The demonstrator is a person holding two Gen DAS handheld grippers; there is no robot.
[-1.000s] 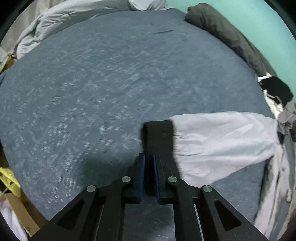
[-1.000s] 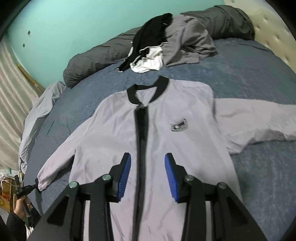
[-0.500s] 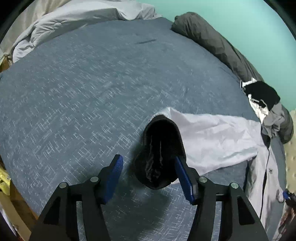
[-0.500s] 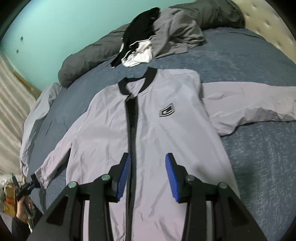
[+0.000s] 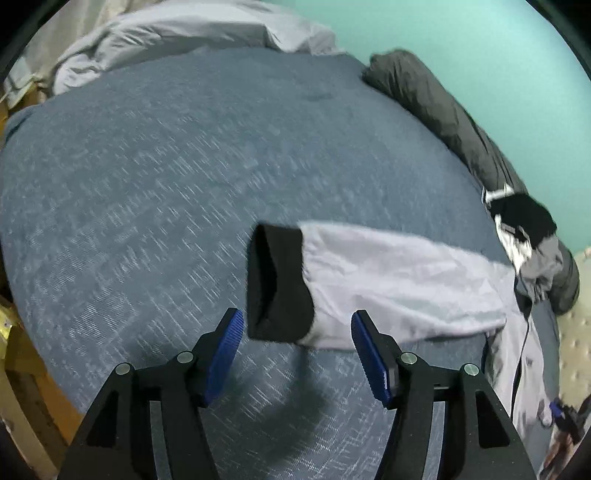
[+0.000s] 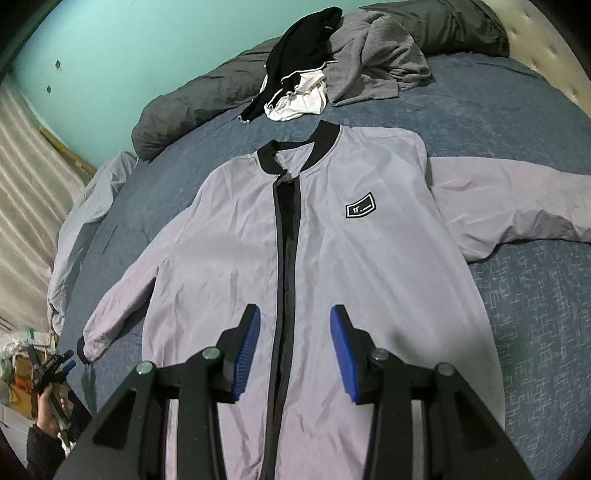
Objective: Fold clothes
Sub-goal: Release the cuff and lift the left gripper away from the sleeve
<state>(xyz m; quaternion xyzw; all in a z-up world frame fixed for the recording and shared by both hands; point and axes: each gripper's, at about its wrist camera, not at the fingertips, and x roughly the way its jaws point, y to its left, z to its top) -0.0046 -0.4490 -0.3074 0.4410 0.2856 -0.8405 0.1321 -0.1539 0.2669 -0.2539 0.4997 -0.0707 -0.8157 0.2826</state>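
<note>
Left tool (image 5: pixel 297 345): its blue pads stand wide apart and grip nothing. The jaws have just been opening, and the black cuff (image 5: pixel 277 284) now lies free on the bed just ahead of them, touching neither pad.
Right tool (image 6: pixel 293 349): partly open and empty, hanging over the lower front of the jacket (image 6: pixel 325 251) astride the dark zip band (image 6: pixel 284 236). I judge it is waiting to take the hem or the body for the first fold.
Sleeve by the left tool (image 5: pixel 399 284): stretched out flat from the body, cuff outermost. This looks like spreading the garment before folding.
Jacket: front side up on the blue bed cover (image 5: pixel 147 206), collar (image 6: pixel 295 151) at the far end and chest badge (image 6: pixel 360 206) showing. The other sleeve (image 6: pixel 517 206) runs off to the frame's right, also laid out.
Step in hand: as I read it, both sleeves are spread and no fold is made yet.
In the way: nothing lies on the jacket. A heap of unfolded clothes (image 6: pixel 332 70) sits just beyond the collar, near enough to crowd a fold towards that end.
Farther off: a rolled dark quilt (image 6: pixel 207 103) along the green wall (image 6: pixel 147 44), and a pale blanket (image 5: pixel 177 33) bunched at the bed's far edge.
</note>
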